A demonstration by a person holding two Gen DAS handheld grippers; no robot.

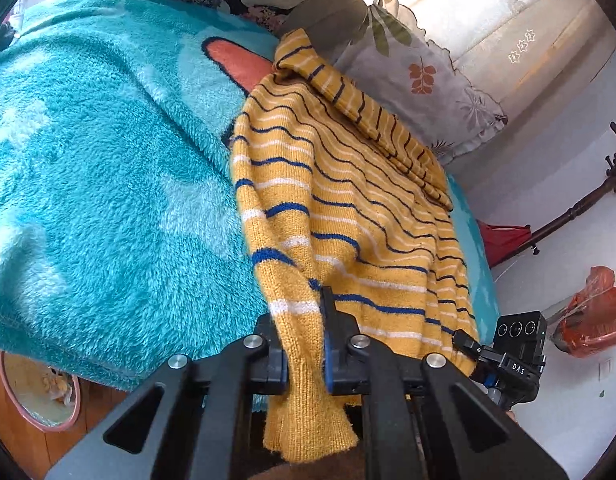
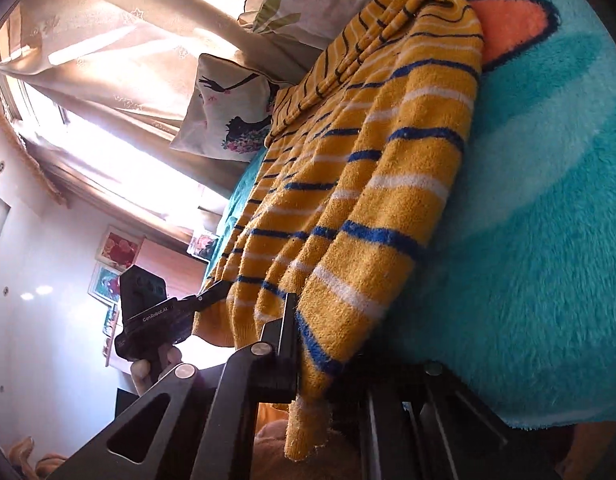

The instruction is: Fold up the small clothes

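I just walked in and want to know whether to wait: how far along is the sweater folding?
Early on. Done: one sleeve lies folded across the sweater on the blanket. In hand: the left claw and the right claw each pinch its near hem. Left: folding the body over.

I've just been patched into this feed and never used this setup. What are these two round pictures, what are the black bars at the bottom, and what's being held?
Each round picture comes from a fisheye camera riding on a hand-held two-finger tool, looking forward along its fingers; the black bars are the tool itself. In the left wrist view, the left tool is shut on the hem of a yellow striped sweater. In the right wrist view, the right tool pinches another part of that hem. The sweater lies on a fluffy teal blanket, with floral pillows behind it.
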